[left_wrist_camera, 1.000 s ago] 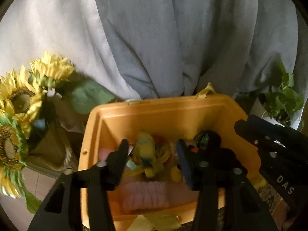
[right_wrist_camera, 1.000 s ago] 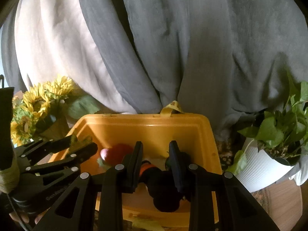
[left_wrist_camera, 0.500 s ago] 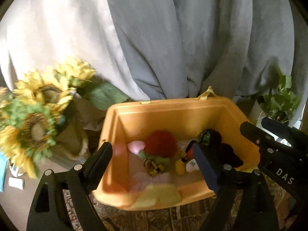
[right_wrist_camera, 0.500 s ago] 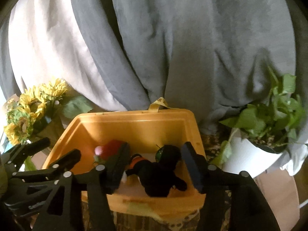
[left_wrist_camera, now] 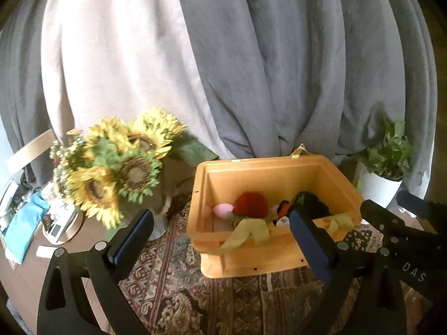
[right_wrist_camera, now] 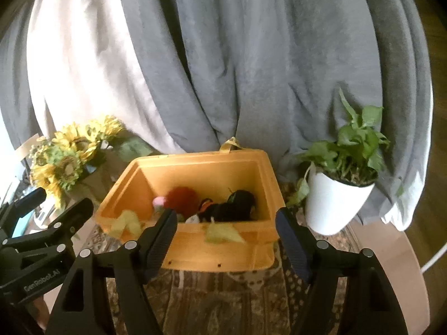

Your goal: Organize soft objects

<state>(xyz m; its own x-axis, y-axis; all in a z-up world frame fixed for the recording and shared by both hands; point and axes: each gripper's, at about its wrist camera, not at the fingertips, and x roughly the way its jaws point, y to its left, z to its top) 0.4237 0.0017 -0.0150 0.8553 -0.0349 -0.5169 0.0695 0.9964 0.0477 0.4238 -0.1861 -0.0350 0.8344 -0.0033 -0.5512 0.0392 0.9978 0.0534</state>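
Orange bin [right_wrist_camera: 218, 248] of plush toys [right_wrist_camera: 183, 201] on patterned rug, left gripper [left_wrist_camera: 220, 240] and right gripper [right_wrist_camera: 226, 240] both just opening, jaws wide and empty, blue cloth [left_wrist_camera: 21, 229] only in left view, white plant pot [right_wrist_camera: 332, 203] clearest in right view

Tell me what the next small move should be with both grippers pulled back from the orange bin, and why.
Probably swing away to look for another soft toy. Both the left gripper and right gripper are open with nothing between them, and the black plush and red plush already lie inside the orange bin.
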